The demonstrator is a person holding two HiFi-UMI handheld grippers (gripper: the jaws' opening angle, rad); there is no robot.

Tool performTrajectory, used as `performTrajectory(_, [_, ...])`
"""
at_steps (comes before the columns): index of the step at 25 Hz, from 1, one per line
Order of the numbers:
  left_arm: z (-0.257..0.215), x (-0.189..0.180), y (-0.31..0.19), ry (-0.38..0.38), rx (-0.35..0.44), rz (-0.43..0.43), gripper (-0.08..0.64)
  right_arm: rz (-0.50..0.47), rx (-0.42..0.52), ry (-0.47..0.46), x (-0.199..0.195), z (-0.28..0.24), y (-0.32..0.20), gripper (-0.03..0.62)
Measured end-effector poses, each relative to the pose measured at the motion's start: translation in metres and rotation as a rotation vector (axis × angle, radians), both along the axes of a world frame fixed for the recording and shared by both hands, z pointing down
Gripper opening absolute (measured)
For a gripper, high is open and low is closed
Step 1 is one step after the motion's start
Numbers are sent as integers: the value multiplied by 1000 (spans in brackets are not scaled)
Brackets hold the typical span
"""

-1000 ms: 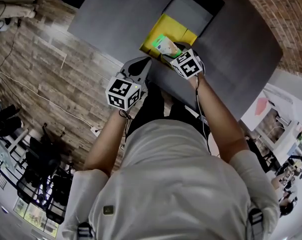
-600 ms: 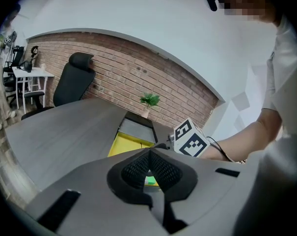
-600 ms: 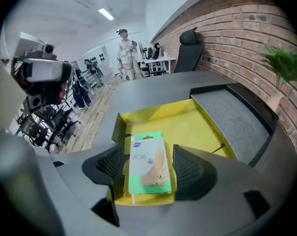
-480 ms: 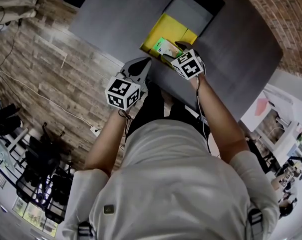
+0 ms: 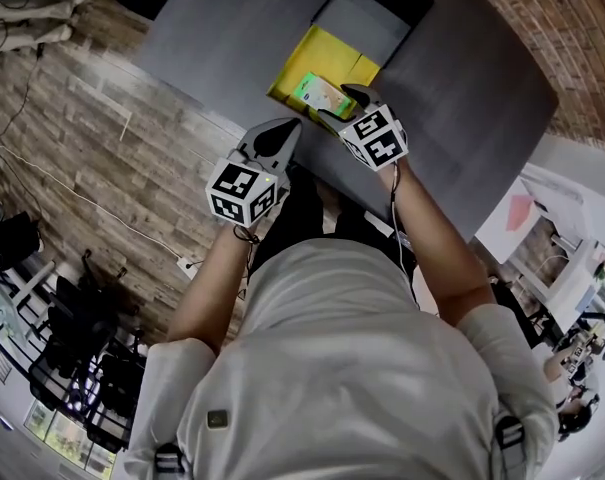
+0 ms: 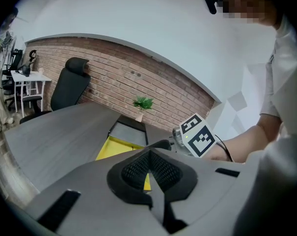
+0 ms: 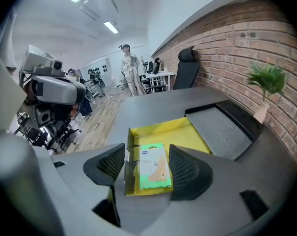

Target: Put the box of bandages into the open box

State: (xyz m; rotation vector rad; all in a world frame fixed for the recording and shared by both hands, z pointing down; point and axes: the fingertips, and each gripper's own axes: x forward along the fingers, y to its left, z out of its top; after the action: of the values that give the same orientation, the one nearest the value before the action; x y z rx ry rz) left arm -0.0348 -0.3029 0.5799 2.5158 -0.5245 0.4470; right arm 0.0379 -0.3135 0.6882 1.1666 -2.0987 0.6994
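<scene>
Green flat cardboard box of bandages (image 7: 153,169) lies inside yellow open box (image 7: 164,132) on grey table (image 7: 141,104), between right gripper's (image 7: 147,160) spread jaws. Left gripper (image 6: 150,165) jaws pressed together, empty.

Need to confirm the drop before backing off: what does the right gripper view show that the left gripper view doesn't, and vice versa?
Right gripper view only: the bandage box lying flat in the yellow open box, between the right gripper's parted jaws, with a gap on one side. Left gripper view only: the left gripper, jaws shut on nothing, and the right gripper's marker cube. Both: the open box, the grey-lined tray behind it, the potted plant.
</scene>
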Motion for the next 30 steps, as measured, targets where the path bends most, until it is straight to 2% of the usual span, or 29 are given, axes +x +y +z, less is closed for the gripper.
performTrajectory(2, [-11,5,6,16,13,-1,15,5,42,-9,3,-16,5,288])
performTrajectory(4, [-22,10,12,32,24,-4,15,16,79,-22,7,-34,10,238])
performTrajectory(7, [-41,17,22,57,47,-5,15,16,136,-38,9,-64,20,207])
performTrajectory(14, [-85,36,42,110,123,-3,15,6,277,-67,17,-133,43,113])
performTrajectory(19, [-118,49,53,135,190,2,15,35,399,-98,24,-187,55,59])
performTrajectory(26, [-151,53,74,157,271,18,15,58,543,-104,27,-245,84,26])
performTrajectory(30, [-165,57,86,168,302,22,15,24,592,-84,23,-267,102,21])
